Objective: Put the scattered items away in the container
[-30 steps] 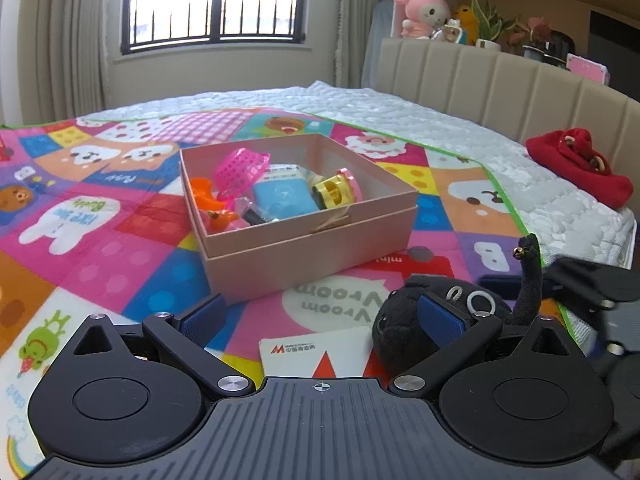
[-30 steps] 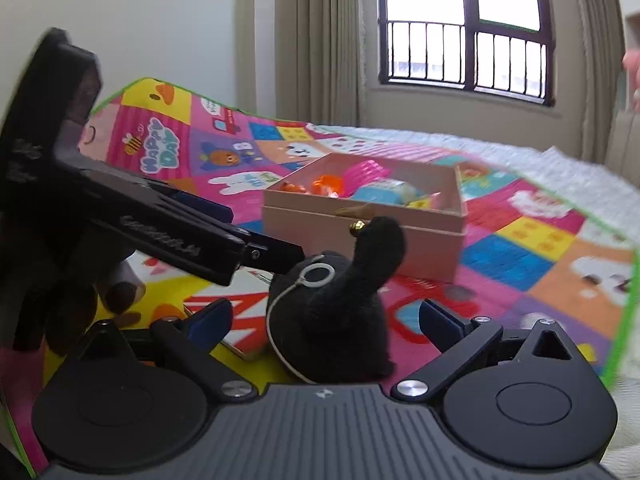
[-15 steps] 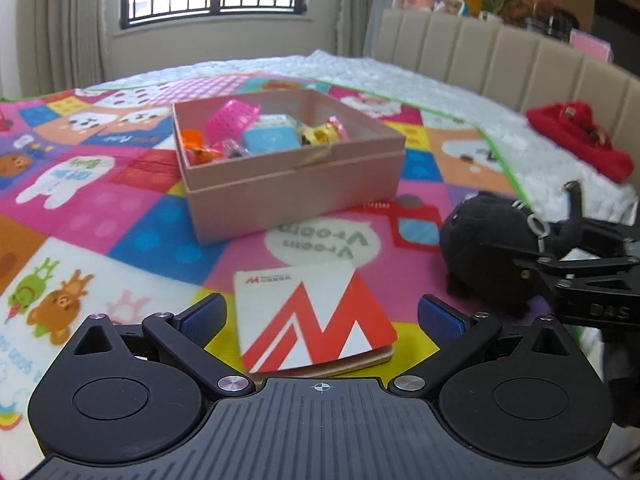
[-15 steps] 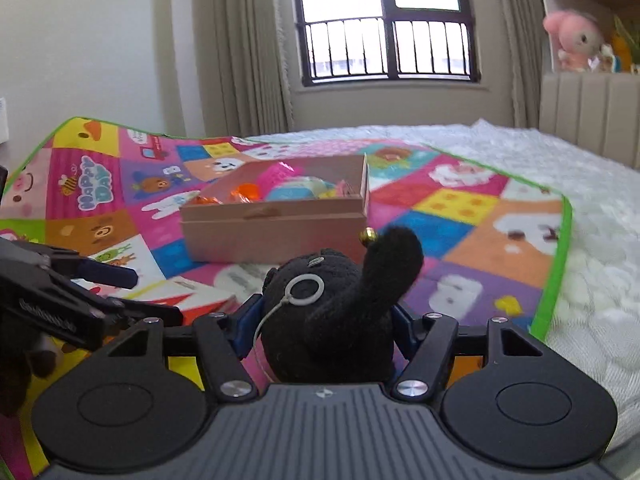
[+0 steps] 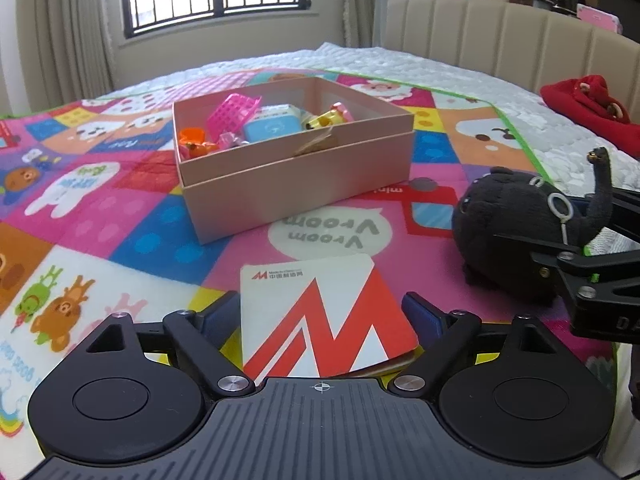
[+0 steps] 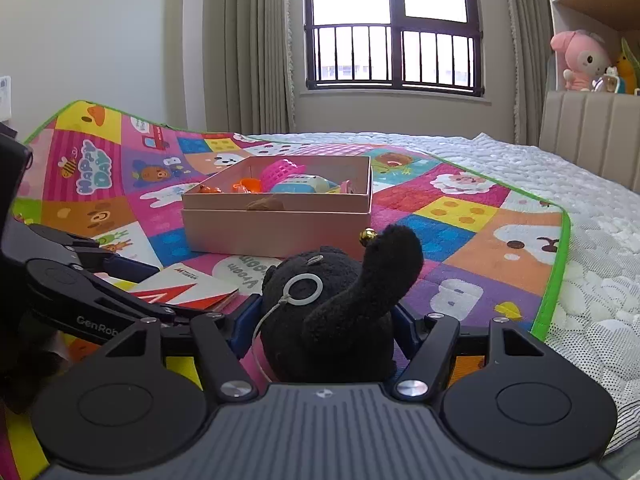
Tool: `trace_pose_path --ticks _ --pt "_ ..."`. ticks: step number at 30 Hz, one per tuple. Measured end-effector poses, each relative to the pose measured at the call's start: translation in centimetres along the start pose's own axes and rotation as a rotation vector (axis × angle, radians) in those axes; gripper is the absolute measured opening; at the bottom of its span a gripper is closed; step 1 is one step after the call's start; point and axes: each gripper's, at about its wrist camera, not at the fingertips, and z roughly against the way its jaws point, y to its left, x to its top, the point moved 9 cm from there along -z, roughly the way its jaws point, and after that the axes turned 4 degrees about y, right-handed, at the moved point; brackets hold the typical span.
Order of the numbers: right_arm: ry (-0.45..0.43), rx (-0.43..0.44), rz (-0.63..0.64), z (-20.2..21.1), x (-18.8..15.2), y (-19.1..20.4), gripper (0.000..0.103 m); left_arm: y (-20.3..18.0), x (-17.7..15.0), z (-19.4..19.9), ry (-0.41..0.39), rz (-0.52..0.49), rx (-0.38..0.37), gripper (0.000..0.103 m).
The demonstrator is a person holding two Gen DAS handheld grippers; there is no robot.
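Note:
A pink cardboard box (image 5: 304, 176) sits on the colourful play mat and holds several small toys; it also shows in the right wrist view (image 6: 276, 216). My right gripper (image 6: 326, 320) is shut on a black plush toy (image 6: 332, 308), which also shows at the right of the left wrist view (image 5: 516, 232). A white and red booklet (image 5: 320, 320) lies flat on the mat just in front of the box. My left gripper (image 5: 322, 312) is open, its fingers on either side of the booklet; it holds nothing.
The play mat (image 5: 100, 220) lies over a white quilted bed (image 6: 560, 184). A red cloth item (image 5: 588, 104) lies by the padded headboard (image 5: 500, 36). Plush toys (image 6: 580, 60) stand on a shelf behind it. A barred window (image 6: 392, 24) is beyond the bed.
My right gripper closed on the black plush toy. My left gripper moved off the plush and down over the booklet, its fingers now straddling it.

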Motion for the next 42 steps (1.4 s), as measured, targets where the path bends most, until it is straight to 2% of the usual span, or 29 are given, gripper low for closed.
trace_pose_path --ticks 9,13,16,19,25,29,31,33,35,39,42 --pt "0.018 -0.019 0.051 0.9 0.4 1.2 0.066 0.6 -1.0 2.5 -0.052 0.027 -0.005 0.089" --pt "0.019 0.002 0.056 1.7 1.2 1.4 0.065 0.7 -0.8 4.6 -0.1 0.009 0.003 0.087" --pt "0.009 0.034 0.012 2.5 2.5 0.7 0.065 0.9 0.5 5.7 -0.143 -0.005 -0.008 0.085" --pt "-0.014 0.073 -0.043 3.3 4.4 -0.1 0.065 1.7 3.2 6.2 -0.197 -0.031 -0.008 0.085" --pt "-0.105 0.144 -0.15 5.0 8.3 -1.9 0.065 3.8 11.2 5.1 -0.314 -0.083 0.004 0.085" --pt "-0.154 0.148 -0.179 5.2 10.7 -3.2 0.065 4.4 16.4 3.2 -0.358 -0.116 -0.022 0.086" --pt "-0.179 0.137 -0.178 5.2 11.8 -3.6 0.065 4.5 17.6 1.3 -0.369 -0.155 -0.009 0.088" --pt "-0.194 0.128 -0.178 5.2 12.8 -3.8 0.065 4.8 17.4 -1.0 -0.323 -0.162 -0.013 0.091" --pt "-0.205 0.12 -0.178 5.3 13.7 -3.9 0.065 5.8 16.1 -1.7 -0.305 -0.094 -0.025 0.096" --pt "-0.23 0.108 -0.15 5.1 15.8 -3.8 0.065 7.8 11.8 -0.4 -0.312 0.05 -0.065 0.101" --pt "-0.237 0.114 -0.135 3.6 18.0 -3.1 0.065 8.2 8.4 0.4 -0.274 0.129 -0.092 0.102"
